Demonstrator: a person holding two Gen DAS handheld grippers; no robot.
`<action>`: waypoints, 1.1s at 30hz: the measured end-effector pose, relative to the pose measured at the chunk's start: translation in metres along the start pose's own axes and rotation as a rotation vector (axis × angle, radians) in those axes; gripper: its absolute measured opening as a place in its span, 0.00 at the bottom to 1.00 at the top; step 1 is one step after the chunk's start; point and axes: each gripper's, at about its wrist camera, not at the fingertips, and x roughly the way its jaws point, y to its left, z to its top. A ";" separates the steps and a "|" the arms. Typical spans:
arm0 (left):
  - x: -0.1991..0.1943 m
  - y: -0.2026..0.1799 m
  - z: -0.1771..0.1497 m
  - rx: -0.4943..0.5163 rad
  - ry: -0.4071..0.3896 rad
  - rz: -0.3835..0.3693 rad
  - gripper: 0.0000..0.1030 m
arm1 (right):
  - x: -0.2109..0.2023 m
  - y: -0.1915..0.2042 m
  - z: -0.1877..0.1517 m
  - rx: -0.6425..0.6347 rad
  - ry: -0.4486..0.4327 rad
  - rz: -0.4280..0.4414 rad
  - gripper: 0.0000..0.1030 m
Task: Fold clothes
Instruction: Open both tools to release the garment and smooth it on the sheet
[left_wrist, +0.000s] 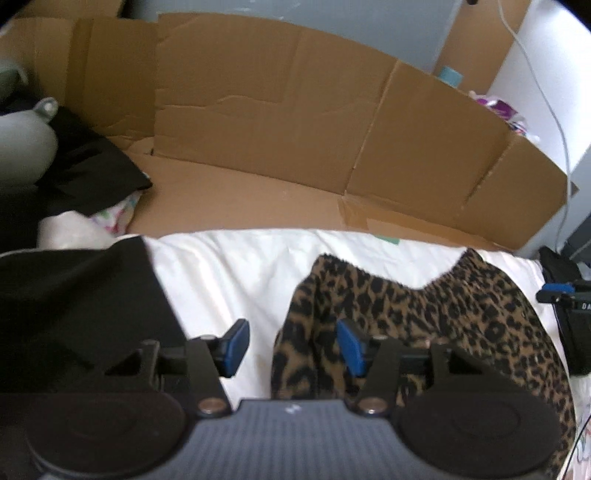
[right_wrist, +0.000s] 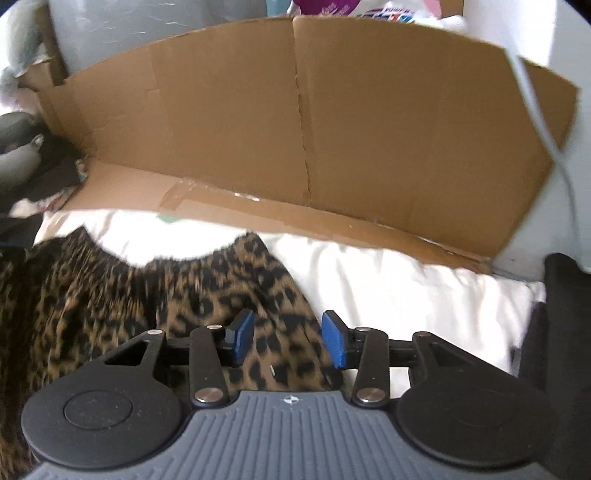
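Observation:
A leopard-print garment (left_wrist: 424, 314) lies rumpled on a white sheet (left_wrist: 229, 277); it also shows in the right wrist view (right_wrist: 147, 302). My left gripper (left_wrist: 293, 349) is open over the garment's left edge, with nothing between its blue pads. My right gripper (right_wrist: 288, 339) is open just above the garment's right edge, also empty. The other gripper's body (left_wrist: 569, 314) shows at the right edge of the left wrist view.
A black folded garment (left_wrist: 74, 302) lies to the left on the sheet. A flattened cardboard box (left_wrist: 295, 129) stands behind the sheet as a wall. Dark clothes (left_wrist: 92, 162) and a grey object (left_wrist: 22, 147) sit at the far left. A dark item (right_wrist: 565, 332) lies at the right.

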 end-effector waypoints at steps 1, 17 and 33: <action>-0.007 0.001 -0.004 0.003 -0.001 0.002 0.54 | -0.008 -0.004 -0.005 0.001 -0.001 -0.009 0.48; -0.114 0.021 -0.109 -0.034 0.033 0.053 0.49 | -0.124 -0.052 -0.115 0.254 -0.070 -0.077 0.48; -0.095 0.031 -0.178 -0.094 0.135 0.041 0.20 | -0.129 -0.069 -0.248 0.573 -0.129 -0.133 0.48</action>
